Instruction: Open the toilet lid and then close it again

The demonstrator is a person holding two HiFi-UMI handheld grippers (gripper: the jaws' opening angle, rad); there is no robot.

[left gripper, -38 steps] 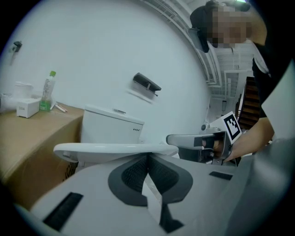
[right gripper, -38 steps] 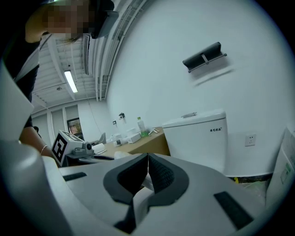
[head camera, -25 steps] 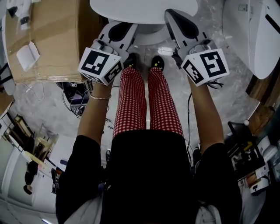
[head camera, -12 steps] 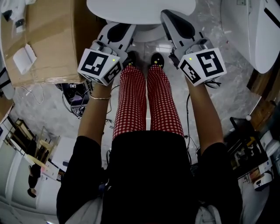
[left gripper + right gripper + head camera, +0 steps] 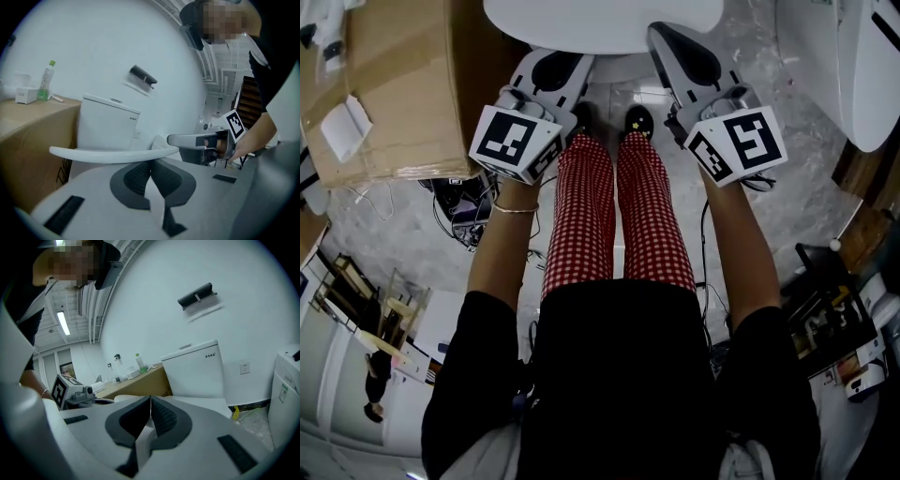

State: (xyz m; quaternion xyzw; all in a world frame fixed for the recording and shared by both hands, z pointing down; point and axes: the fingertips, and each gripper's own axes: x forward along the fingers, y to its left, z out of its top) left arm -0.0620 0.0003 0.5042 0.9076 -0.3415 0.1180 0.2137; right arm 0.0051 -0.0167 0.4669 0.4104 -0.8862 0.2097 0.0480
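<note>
The white toilet lid (image 5: 605, 23) lies down flat at the top of the head view, in front of the person's feet. In the left gripper view its rim (image 5: 112, 153) runs level just beyond my jaws, with the tank (image 5: 108, 124) behind. My left gripper (image 5: 561, 58) is shut and holds nothing, its tip at the lid's near left edge. My right gripper (image 5: 672, 36) is also shut and holds nothing, at the lid's near right edge. The right gripper view shows the tank (image 5: 194, 371) ahead and the lid (image 5: 211, 405) beyond the closed fingertips.
A large cardboard box (image 5: 394, 84) stands left of the toilet, with a bottle (image 5: 45, 79) on top. A white appliance (image 5: 853, 66) stands at the right. The person's legs in red checked trousers (image 5: 609, 216) are between the grippers. Cables (image 5: 459, 206) lie on the floor.
Both grippers stay shut at the lid's front edge. Only a slight shift of the view and hands shows.
</note>
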